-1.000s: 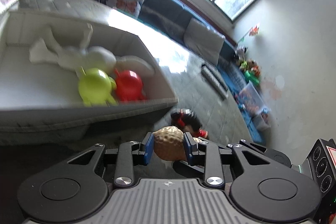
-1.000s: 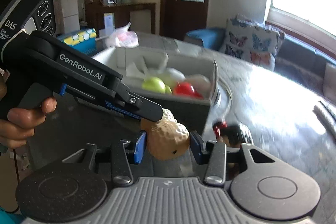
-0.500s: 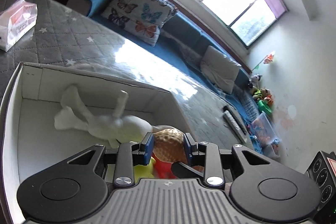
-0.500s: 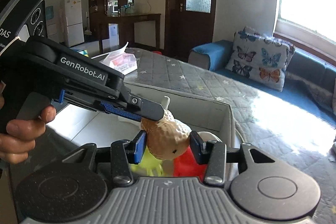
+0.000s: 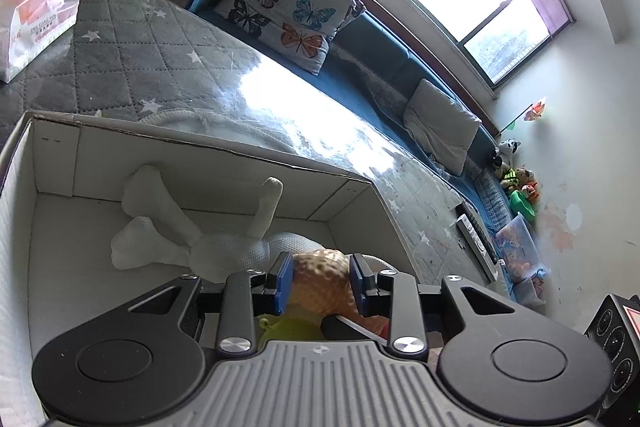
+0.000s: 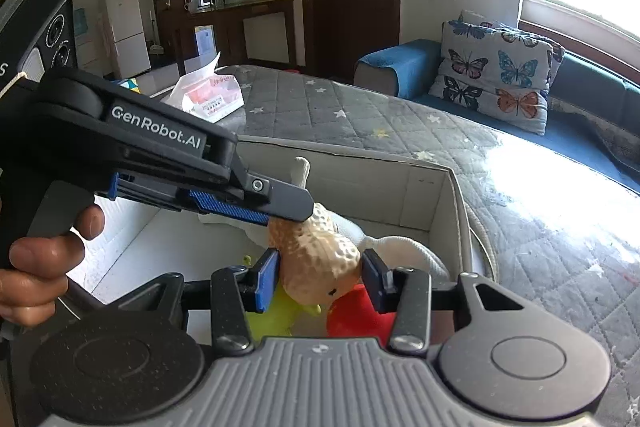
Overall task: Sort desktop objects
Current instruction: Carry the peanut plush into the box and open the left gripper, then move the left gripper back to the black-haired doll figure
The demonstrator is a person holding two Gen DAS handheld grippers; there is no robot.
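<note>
A tan peanut-shaped toy point(image 6: 318, 267) hangs over the open white box point(image 6: 440, 199), held from two sides. My right gripper point(image 6: 320, 277) is shut on its lower lobe. My left gripper point(image 5: 320, 283) is shut on its other end point(image 5: 320, 287) and, in the right wrist view, reaches in from the left, its fingers point(image 6: 256, 205) on the toy's top. Inside the box lie a white plush toy point(image 5: 192, 235), a yellow-green toy point(image 6: 276, 311) and a red toy point(image 6: 356, 311), directly under the peanut.
The box stands on a grey quilted, star-patterned cloth point(image 5: 132, 67). A tissue pack point(image 5: 36, 15) lies at its far left. Two remote controls point(image 5: 476, 239) rest near the far right edge. A blue sofa with a butterfly cushion point(image 5: 288, 15) runs behind. A hand point(image 6: 36, 267) grips the left tool.
Both grippers carried the peanut toy from in front of the box to over its inside. The box's front wall and a dark toy on the cloth dropped out of view.
</note>
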